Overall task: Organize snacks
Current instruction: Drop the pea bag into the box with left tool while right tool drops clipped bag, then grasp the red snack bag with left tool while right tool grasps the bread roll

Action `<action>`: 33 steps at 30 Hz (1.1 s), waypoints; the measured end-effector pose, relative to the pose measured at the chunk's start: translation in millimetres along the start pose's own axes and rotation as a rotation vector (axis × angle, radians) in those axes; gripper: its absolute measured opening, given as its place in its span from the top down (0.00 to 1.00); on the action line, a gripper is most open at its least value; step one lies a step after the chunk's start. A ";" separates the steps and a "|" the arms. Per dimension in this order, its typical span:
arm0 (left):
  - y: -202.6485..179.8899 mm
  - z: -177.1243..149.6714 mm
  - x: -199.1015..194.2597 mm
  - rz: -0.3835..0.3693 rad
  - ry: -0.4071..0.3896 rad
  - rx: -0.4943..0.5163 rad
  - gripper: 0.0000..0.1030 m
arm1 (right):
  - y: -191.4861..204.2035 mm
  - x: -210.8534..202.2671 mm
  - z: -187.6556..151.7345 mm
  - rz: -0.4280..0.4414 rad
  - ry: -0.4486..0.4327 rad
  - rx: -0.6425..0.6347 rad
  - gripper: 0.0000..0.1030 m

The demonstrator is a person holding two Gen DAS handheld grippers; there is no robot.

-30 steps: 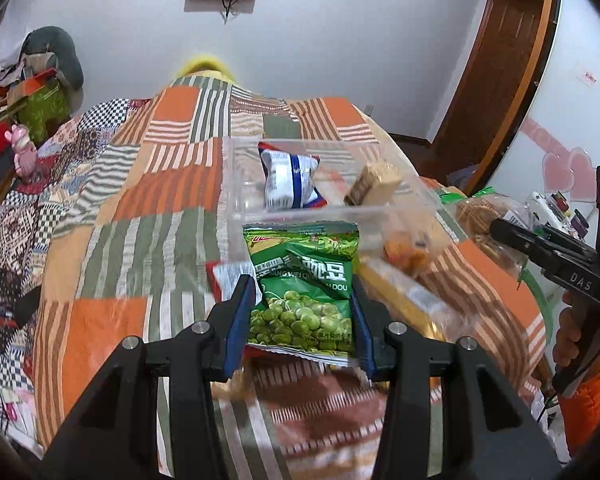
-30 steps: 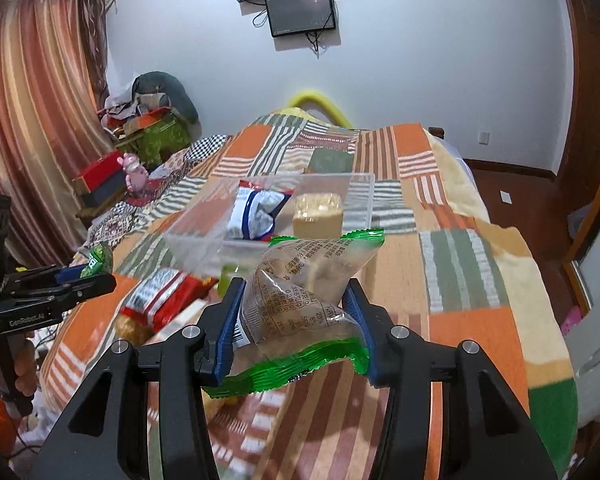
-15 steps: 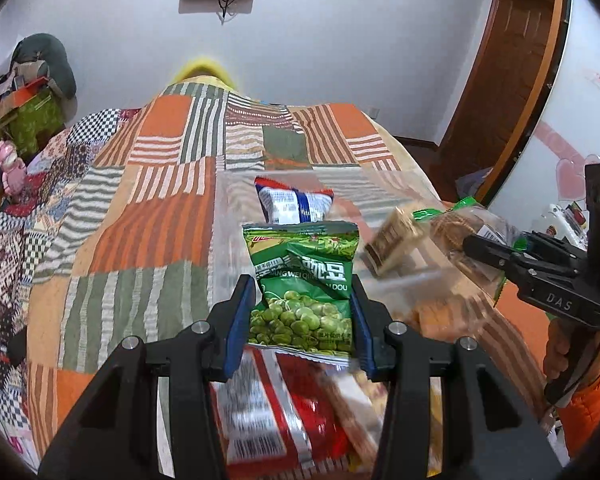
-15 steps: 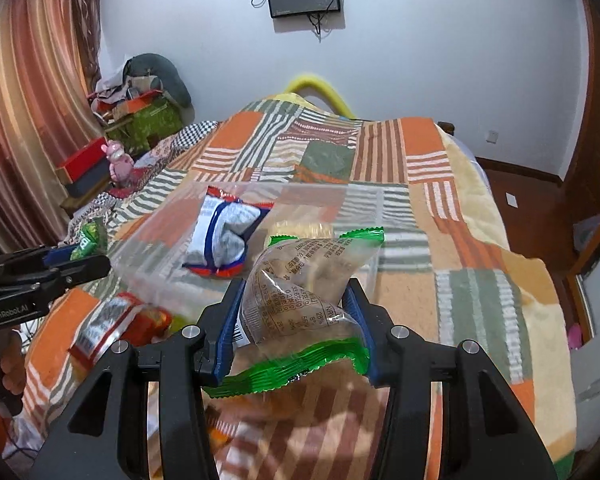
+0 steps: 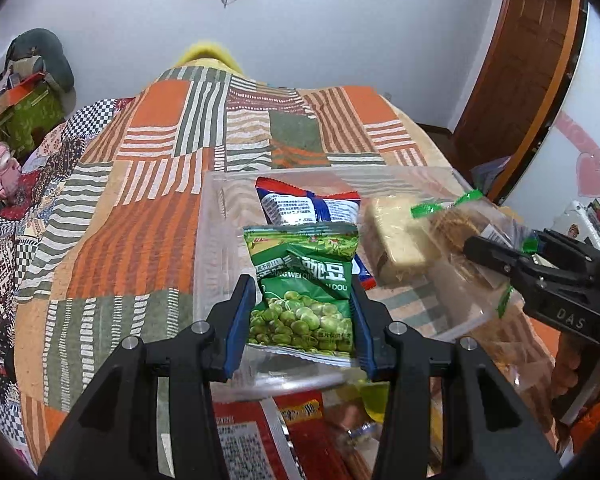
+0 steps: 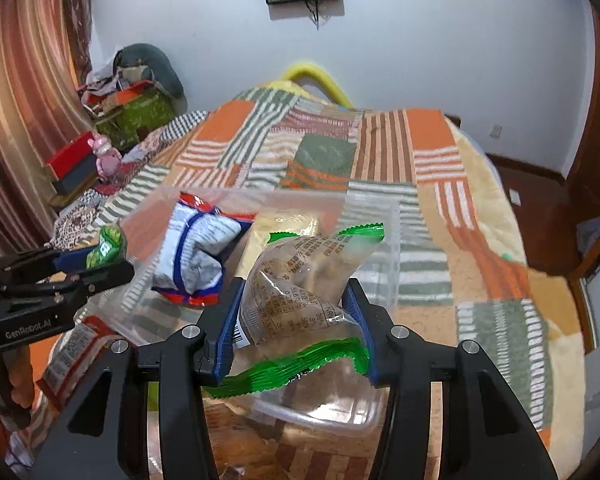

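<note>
My left gripper (image 5: 302, 320) is shut on a green pea snack bag (image 5: 304, 288) and holds it over the near part of a clear plastic bin (image 5: 208, 240) on the bed. My right gripper (image 6: 294, 320) is shut on a clear biscuit bag with green ends (image 6: 300, 292), also over the bin (image 6: 392, 264). Inside the bin lie a blue-and-white bag (image 5: 312, 208) and a beige wafer block (image 5: 392, 244). The right gripper with its bag shows at the right of the left wrist view (image 5: 512, 264).
The bin sits on a patchwork quilt (image 5: 140, 220). Red snack packets (image 5: 268, 440) and other loose snacks lie on the quilt in front of the bin. A wooden door (image 5: 520, 60) stands at the right, and clutter (image 6: 132, 112) lies beside the bed's left.
Both grippers have moved forward with their bags, from in front of the bin to over it. The loose snacks now lie below and behind the fingers.
</note>
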State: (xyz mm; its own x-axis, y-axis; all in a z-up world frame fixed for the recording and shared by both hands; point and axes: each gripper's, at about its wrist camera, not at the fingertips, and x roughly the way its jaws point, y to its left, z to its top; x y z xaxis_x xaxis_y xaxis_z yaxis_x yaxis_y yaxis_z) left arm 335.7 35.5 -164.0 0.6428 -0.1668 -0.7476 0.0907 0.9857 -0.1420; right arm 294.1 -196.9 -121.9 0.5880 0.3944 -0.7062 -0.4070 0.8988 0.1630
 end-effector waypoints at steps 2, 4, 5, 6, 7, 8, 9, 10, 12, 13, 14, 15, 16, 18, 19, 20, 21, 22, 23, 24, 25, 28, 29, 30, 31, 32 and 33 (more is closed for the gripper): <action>-2.8 -0.4 4.6 0.009 0.006 0.009 0.56 | -3.5 -1.1 1.5 0.003 0.006 0.011 0.52; -5.4 -2.0 5.0 0.031 -0.001 0.018 0.55 | -3.6 -4.5 1.7 -0.020 0.000 0.004 0.51; -6.6 -2.9 4.9 0.040 0.000 0.025 0.54 | -3.6 -5.7 1.7 -0.024 0.000 -0.001 0.49; -7.1 -3.8 4.4 0.043 0.005 0.026 0.50 | -3.3 -8.6 1.0 -0.026 0.000 -0.006 0.47; -6.5 -4.2 3.9 0.042 0.007 0.025 0.47 | -3.3 -11.5 0.3 -0.027 -0.001 -0.009 0.45; -6.0 -5.0 0.9 0.035 0.006 0.018 0.43 | -3.0 -15.3 -0.7 -0.030 -0.006 -0.012 0.42; -5.0 -5.6 -1.8 0.029 0.004 0.014 0.41 | -3.0 -15.6 0.7 -0.031 -0.009 -0.016 0.40; -4.6 -6.1 -6.0 0.024 0.000 0.012 0.41 | -3.1 -18.9 0.0 -0.034 -0.015 -0.022 0.39; -3.1 -7.4 -17.0 0.024 -0.013 0.010 0.38 | -1.9 -25.5 -2.0 -0.040 -0.026 -0.034 0.37; -2.2 -8.4 -22.2 0.026 -0.019 0.010 0.37 | -0.4 -29.6 -3.3 -0.042 -0.031 -0.040 0.36; -1.6 -9.2 -26.4 0.029 -0.022 0.009 0.34 | 0.9 -33.8 -4.4 -0.042 -0.037 -0.045 0.35; -0.3 -10.7 -32.3 0.033 -0.025 0.009 0.33 | 2.2 -37.9 -5.7 -0.040 -0.042 -0.051 0.33; 1.3 -11.7 -35.9 0.035 -0.029 0.009 0.33 | 3.7 -41.4 -6.3 -0.038 -0.046 -0.056 0.33; 5.8 -16.1 -45.5 0.040 -0.028 0.008 0.31 | 7.3 -50.6 -9.7 -0.035 -0.060 -0.067 0.32; 8.6 -19.8 -51.1 0.045 -0.026 0.008 0.30 | 9.8 -53.6 -11.8 -0.035 -0.065 -0.071 0.31; 10.9 -22.6 -54.4 0.049 -0.025 0.006 0.28 | 11.4 -57.0 -13.4 -0.032 -0.070 -0.076 0.30; 14.1 -26.8 -58.7 0.054 -0.022 0.001 0.27 | 13.5 -59.9 -15.2 -0.029 -0.074 -0.080 0.28; 16.5 -30.0 -61.3 0.057 -0.019 -0.003 0.26 | 15.3 -62.5 -18.1 -0.027 -0.077 -0.084 0.27; 20.0 -35.8 -65.0 0.062 -0.013 -0.008 0.24 | 17.8 -64.6 -20.3 -0.025 -0.078 -0.088 0.25; 22.8 -40.8 -67.5 0.067 -0.008 -0.010 0.24 | 19.3 -66.0 -22.8 -0.023 -0.078 -0.091 0.24; 25.0 -44.9 -69.1 0.070 -0.004 -0.011 0.23 | 20.3 -66.5 -25.9 -0.016 -0.074 -0.093 0.24; 30.4 -61.1 -69.2 0.071 0.029 -0.026 0.21 | 23.3 -64.8 -35.5 -0.004 -0.053 -0.092 0.22; 31.3 -65.6 -68.3 0.068 0.041 -0.030 0.21 | 23.8 -62.1 -39.5 -0.001 -0.042 -0.093 0.21; 31.8 -71.2 -66.6 0.062 0.055 -0.034 0.21 | 23.5 -62.3 -43.7 0.000 -0.035 -0.093 0.20; 31.7 -76.3 -64.8 0.056 0.067 -0.036 0.21 | 24.0 -60.1 -46.6 0.000 -0.025 -0.094 0.20; 31.3 -80.6 -62.7 0.051 0.079 -0.038 0.21 | 24.6 -57.2 -49.8 0.002 -0.012 -0.095 0.20; 28.9 -84.1 -60.9 0.048 0.086 -0.038 0.21 | 24.9 -55.6 -53.1 0.002 -0.001 -0.096 0.20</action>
State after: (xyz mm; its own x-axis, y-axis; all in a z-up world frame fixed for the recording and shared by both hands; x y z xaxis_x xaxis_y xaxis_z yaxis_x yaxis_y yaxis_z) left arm 235.2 72.2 -177.2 0.5777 -0.1225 -0.8070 0.0314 0.9913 -0.1280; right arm 214.1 -206.6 -115.2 0.5874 0.3966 -0.7055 -0.4737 0.8753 0.0975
